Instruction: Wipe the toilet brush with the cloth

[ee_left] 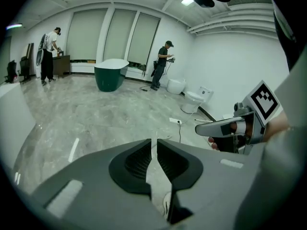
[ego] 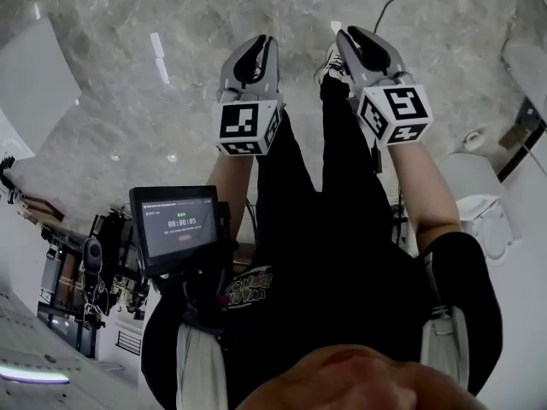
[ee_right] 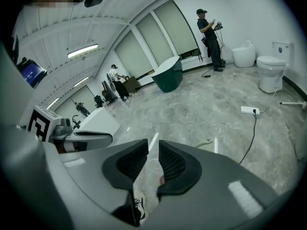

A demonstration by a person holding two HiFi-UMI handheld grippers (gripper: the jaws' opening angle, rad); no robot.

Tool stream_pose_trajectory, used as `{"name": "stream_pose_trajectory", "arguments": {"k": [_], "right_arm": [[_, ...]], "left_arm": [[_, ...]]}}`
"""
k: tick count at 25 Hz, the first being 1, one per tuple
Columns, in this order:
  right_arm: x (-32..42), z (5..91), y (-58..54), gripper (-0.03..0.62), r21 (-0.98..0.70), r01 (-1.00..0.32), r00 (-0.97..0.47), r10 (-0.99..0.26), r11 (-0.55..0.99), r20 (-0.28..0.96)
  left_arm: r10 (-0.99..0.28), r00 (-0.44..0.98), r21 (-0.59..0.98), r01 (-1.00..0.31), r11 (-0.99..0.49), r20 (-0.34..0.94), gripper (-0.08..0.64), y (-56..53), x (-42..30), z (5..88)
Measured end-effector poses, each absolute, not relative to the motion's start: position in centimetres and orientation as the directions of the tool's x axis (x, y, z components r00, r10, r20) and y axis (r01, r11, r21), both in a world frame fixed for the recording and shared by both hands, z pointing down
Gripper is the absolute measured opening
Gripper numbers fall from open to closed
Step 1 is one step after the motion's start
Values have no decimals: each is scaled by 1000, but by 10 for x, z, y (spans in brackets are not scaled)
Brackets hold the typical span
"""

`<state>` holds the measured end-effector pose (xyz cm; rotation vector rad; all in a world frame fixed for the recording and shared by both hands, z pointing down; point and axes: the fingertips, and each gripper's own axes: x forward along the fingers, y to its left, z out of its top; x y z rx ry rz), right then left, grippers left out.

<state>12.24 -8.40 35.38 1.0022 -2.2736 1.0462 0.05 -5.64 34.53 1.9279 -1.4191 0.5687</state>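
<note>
Now | left gripper (ee_left: 154, 147): jaws a narrow slit apart, nothing between | right gripper (ee_right: 152, 150): jaws slightly apart, empty | both held over grey marble floor (ego: 128, 118)

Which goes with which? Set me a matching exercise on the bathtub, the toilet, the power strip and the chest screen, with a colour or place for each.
Things:
1. bathtub
2. toilet
3. power strip
4. screen

Colour or place:
A. lying on the floor, a black cable running from it
B. dark green
C. lit, in front of the person's chest
D. standing against the wall

Pairs: 1-B, 2-D, 3-A, 4-C.
</note>
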Motion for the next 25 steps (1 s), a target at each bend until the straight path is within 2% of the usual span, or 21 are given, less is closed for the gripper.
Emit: {"name": "stream_pose_trajectory", "arguments": {"k": [9,14,20,25], "right_arm": [[93,434,-92,108,-450,-809,-587,-486,377,647],[65,510,-89,131,-427,-830,-557,-489,358,672],[23,569,-87,171,-388,-819,-563,-456,423,690],[3,641,-68,198,-291,-778,-555,-391,557,735]], "left_arm": [[-660,365,320,-927,-193,657,38,-80,-19,408],[-657,395,383,-908,-173,642,38,-64,-32,447],[-663,405,432,-892,-134,629,38,-30,-59,488],[-704,372,437,-894,-98,605,38,-12,-70,523]]}}
